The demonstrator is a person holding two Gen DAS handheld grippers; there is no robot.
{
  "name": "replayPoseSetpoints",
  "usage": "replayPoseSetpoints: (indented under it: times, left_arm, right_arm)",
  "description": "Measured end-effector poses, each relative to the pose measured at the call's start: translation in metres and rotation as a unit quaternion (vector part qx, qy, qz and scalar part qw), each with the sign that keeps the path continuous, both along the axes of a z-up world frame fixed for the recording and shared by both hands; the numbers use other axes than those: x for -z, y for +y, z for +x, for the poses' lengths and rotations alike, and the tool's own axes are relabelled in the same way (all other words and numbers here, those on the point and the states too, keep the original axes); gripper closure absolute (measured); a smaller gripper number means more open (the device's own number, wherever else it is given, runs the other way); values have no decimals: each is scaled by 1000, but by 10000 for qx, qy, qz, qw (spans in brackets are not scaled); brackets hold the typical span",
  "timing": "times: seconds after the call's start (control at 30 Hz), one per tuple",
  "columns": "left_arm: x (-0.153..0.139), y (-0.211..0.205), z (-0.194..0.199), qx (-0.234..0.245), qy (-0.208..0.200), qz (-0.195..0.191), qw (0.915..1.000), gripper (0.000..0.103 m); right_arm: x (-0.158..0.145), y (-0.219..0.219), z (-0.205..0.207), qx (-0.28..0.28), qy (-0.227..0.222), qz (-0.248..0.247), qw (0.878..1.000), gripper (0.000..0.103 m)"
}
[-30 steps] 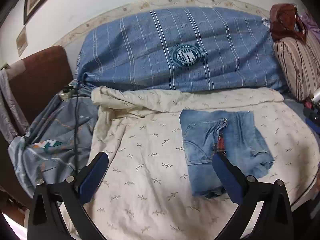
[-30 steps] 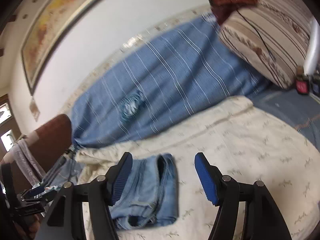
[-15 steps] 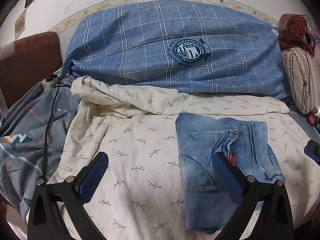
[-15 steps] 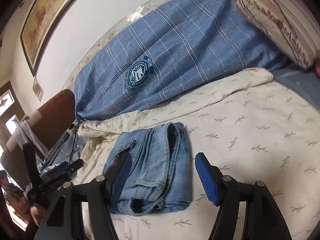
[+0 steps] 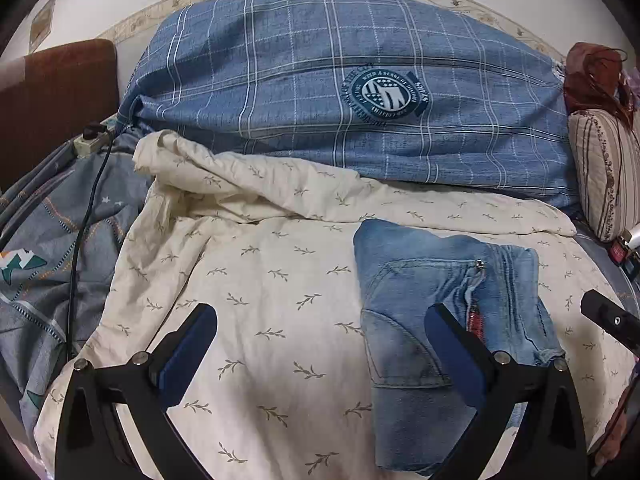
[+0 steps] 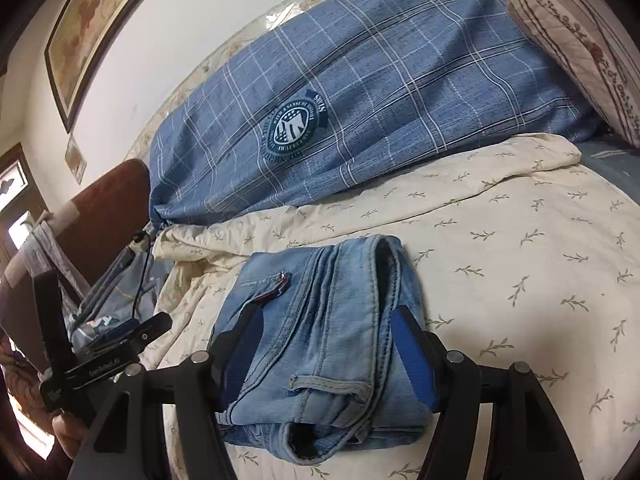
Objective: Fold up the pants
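Observation:
Light blue jeans (image 5: 420,300) lie folded in a compact bundle on the cream leaf-print sheet (image 5: 260,280). My left gripper (image 5: 320,344) is open and empty, low over the sheet, its right finger over the jeans' left part. In the right wrist view the folded jeans (image 6: 320,320) lie between the open jaws of my right gripper (image 6: 332,356), the blue pads on either side of the bundle, not closed on it. The left gripper (image 6: 120,336) also shows there at the left.
A big blue plaid pillow (image 5: 340,92) lies behind the sheet against the wall. A striped cushion (image 5: 604,176) stands at the right. A grey patterned blanket (image 5: 48,248) with a power strip and cable (image 5: 86,216) lies at the left beside a brown headboard (image 5: 56,92).
Both grippers have come down and closer to the jeans. The right gripper now straddles the folded bundle. The jeans have not moved.

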State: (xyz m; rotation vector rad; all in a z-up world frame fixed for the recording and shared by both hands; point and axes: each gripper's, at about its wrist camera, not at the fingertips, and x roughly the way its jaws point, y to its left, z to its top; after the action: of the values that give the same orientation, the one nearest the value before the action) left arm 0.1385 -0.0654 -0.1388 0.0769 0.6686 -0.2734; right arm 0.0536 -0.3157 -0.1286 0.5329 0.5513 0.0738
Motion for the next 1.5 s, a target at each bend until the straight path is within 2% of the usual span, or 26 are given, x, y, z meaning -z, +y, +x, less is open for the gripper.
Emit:
replayPoseSetpoints:
  times: [0.2, 0.5, 0.67, 1.0, 1.23, 1.37, 1.5]
  left_arm:
    - [3, 1, 3, -33, 94, -59, 9999, 0]
    - [12, -8, 1, 48, 148, 142, 9998, 0]
    - [20, -13, 1, 158, 309, 242, 9991, 0]
    - [32, -3, 8, 205, 803, -96, 9965, 0]
    - [28, -5, 1, 375, 684, -177, 9968, 0]
    - [29, -12, -5, 506, 573, -18, 9971, 0]
    - [29, -18, -10, 579, 444, 115, 9973, 0]
  right_arm:
    - [0, 6, 2, -77, 8, -43, 10000, 34]
    - [2, 1, -2, -78, 91, 43, 9999, 34]
    - [3, -1, -4, -101, 139, 61, 9998, 33]
    - [10, -11, -5, -2, 308, 332, 9990, 33]
    - [21, -19, -1, 97, 627, 585, 9963, 31]
    - [29, -20, 2, 84, 857, 671, 9940, 31]
    - [30, -21, 1, 122, 866, 662, 9940, 31]
